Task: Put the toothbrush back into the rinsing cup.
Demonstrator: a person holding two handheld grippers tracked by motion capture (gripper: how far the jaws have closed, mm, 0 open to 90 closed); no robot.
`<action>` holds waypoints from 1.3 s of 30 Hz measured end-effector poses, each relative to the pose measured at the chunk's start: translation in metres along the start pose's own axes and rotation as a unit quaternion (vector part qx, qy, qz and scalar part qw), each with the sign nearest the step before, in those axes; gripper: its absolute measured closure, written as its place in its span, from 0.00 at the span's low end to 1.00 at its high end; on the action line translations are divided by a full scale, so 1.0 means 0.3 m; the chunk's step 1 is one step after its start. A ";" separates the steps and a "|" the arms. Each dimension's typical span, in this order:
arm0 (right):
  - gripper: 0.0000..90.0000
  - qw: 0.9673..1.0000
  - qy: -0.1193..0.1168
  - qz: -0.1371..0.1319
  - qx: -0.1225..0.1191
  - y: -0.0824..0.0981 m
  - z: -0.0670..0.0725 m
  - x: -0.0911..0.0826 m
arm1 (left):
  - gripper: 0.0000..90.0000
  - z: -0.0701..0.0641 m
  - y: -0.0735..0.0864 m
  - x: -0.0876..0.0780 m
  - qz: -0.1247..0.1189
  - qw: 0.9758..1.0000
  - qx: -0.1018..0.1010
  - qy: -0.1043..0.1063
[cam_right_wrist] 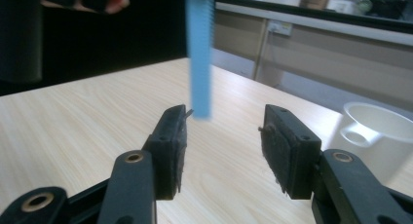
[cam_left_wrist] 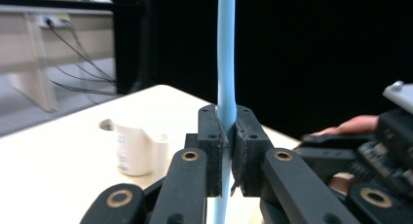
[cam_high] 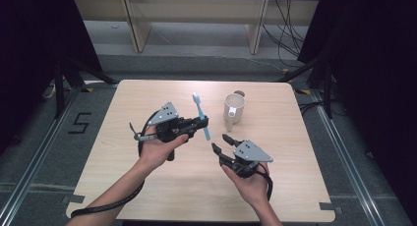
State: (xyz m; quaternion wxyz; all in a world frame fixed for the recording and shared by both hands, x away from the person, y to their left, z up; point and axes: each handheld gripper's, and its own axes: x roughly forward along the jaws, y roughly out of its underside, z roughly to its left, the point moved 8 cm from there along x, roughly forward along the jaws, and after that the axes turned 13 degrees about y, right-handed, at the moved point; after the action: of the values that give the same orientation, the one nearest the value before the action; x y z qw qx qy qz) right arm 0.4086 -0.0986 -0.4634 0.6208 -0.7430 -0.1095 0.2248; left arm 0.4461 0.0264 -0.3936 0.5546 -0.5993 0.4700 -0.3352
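Observation:
A light blue toothbrush (cam_high: 201,116) is held off the table, its brush head toward the far side. My left gripper (cam_high: 201,123) is shut on its handle; in the left gripper view the blue handle (cam_left_wrist: 226,63) runs straight up from between the two pressed pads. My right gripper (cam_high: 221,141) stands open just right of the handle's lower end, nothing between its fingers. In the right gripper view the handle's tip (cam_right_wrist: 199,58) hangs beyond the left pad (cam_right_wrist: 170,141), free of both pads. A white mug (cam_high: 234,108) stands on the table beyond the right gripper.
The light wooden table (cam_high: 147,186) carries only the mug (cam_left_wrist: 134,148) (cam_right_wrist: 377,131). Black curtains flank the table, and pale wooden furniture legs and cables lie on the floor past its far edge.

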 end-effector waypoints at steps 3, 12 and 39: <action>0.58 1.000 0.018 0.011 0.001 0.027 -0.044 -0.009 | 0.92 0.013 0.004 -0.007 0.009 1.000 0.021 -0.017; 0.58 0.997 0.057 0.053 0.017 0.126 -0.144 -0.040 | 0.92 0.046 0.030 -0.015 0.040 0.996 0.057 -0.052; 0.72 0.998 0.031 -0.012 0.056 0.002 -0.107 -0.085 | 0.92 0.051 0.088 0.029 0.086 0.992 0.074 -0.049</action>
State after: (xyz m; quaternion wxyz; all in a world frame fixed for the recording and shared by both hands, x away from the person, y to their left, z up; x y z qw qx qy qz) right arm 0.4014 -0.1379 -0.4548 0.6671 -0.7122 -0.0864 0.2004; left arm 0.4581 0.0251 -0.4230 0.6463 -0.5299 0.4660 -0.2904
